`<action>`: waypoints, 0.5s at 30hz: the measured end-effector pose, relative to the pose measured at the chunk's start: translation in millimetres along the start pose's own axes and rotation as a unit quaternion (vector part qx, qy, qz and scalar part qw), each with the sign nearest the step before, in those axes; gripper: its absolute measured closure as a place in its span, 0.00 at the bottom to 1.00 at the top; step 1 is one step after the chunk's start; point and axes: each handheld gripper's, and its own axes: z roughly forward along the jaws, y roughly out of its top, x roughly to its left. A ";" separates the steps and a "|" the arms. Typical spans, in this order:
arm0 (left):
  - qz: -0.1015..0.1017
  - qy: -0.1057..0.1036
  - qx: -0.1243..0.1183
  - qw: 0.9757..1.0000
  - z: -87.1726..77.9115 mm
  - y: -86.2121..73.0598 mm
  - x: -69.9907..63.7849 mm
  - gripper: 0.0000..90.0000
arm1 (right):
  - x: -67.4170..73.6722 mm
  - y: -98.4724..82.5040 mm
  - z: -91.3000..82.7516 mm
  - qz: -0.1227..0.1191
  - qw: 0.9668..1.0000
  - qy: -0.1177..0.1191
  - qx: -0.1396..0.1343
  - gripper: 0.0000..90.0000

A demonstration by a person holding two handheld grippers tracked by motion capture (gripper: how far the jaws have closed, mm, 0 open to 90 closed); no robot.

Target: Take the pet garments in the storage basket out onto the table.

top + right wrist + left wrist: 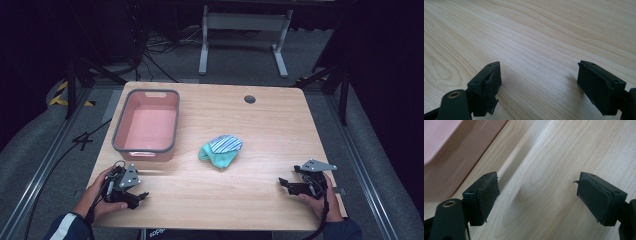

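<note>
Both grippers idle on worktop (260, 130), jaws apart and empty.

Left gripper (141, 196) just beside pink bin (146, 125); right gripper (284, 183) opposite. Folded striped teal cloth (221, 150) ahead of and between both sets of jaws, well apart. No legible markings.

No words, numbers or brand marks can be read anywhere here. Some pale lettering shows at the near edge of the table (260, 125), below its rim, but it is too small and blurred to read.
</note>
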 end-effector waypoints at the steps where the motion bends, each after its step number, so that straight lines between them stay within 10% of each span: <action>1: -0.005 0.001 -0.003 1.000 0.0 -3.3 1.7 0.20 | 0.0 0.0 0.0 0.000 1.000 0.000 0.000 0.22; 7: -0.054 -0.017 -0.032 0.998 -0.8 -23.9 15.3 0.21 | -0.2 0.0 -0.1 0.001 1.000 0.001 0.000 0.22; 11: -0.100 -0.041 -0.061 0.992 1.9 -38.3 22.8 0.17 | -0.4 -0.1 -0.1 0.000 1.000 0.001 0.000 0.22; 15: -0.101 -0.041 -0.082 0.991 2.7 -44.3 22.7 0.16 | -0.8 -0.1 -0.1 0.002 1.000 0.003 -0.001 0.22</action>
